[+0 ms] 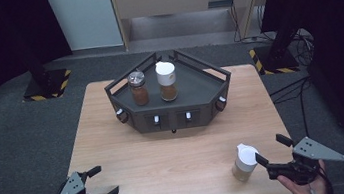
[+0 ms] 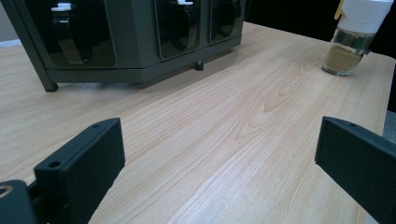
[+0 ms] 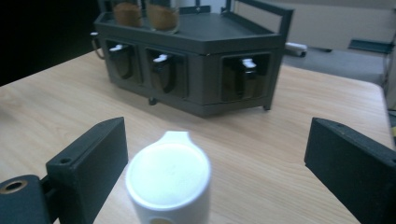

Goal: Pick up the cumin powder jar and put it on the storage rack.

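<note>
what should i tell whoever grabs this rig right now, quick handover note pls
Left gripper: open, holding nothing, low at the near left of the table.
Right gripper: open around the white-capped spice jar at the near right; the jar sits between the jaws, closer to one of them, pads not pressing.
Grey rack: at the far middle, with a silver-lidded jar and a white-lidded jar standing on top.
Done: two jars on the rack.
Left, probably: close on the near jar and set it up there beside them.

Three spice jars in all: two on the rack [image 1: 209,89], at upper centre [image 1: 138,88] [image 1: 167,81], and one at lower right [image 1: 244,162]. One rack, one table [image 1: 132,157], two grippers [image 1: 99,182] [image 1: 272,148]
</note>
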`<action>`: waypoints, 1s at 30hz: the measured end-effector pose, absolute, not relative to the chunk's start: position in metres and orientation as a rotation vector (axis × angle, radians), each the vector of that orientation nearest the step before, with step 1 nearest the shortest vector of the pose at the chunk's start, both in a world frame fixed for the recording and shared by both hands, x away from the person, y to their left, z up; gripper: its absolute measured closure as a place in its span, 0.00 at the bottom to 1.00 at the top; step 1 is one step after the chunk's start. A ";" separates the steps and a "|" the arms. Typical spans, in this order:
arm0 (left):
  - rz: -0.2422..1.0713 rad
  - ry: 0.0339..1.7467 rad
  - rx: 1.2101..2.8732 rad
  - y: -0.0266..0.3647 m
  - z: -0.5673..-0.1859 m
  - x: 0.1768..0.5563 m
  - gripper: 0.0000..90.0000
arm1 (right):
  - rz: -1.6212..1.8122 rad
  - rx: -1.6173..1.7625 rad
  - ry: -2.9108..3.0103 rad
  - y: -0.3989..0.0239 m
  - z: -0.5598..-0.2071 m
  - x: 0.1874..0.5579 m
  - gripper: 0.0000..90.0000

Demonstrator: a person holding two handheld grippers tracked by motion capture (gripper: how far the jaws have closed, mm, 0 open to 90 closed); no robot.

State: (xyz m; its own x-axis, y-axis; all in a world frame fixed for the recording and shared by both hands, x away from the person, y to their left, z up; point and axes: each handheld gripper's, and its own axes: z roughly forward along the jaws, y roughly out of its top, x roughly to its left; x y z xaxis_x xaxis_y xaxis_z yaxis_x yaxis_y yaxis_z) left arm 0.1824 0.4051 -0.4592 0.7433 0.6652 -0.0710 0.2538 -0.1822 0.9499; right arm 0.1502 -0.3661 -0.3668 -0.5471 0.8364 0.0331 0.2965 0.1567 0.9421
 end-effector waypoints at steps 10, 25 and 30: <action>0.432 0.726 1.760 0.405 -0.459 0.183 0.01 | 1.394 1.060 2.004 -0.354 -0.372 0.160 0.07; 0.432 0.726 1.763 0.405 -0.459 0.182 0.01 | 1.352 1.091 2.073 -0.340 -0.388 0.175 0.10; 0.432 0.725 1.764 0.405 -0.459 0.182 0.01 | 1.341 1.098 2.085 -0.337 -0.392 0.177 0.13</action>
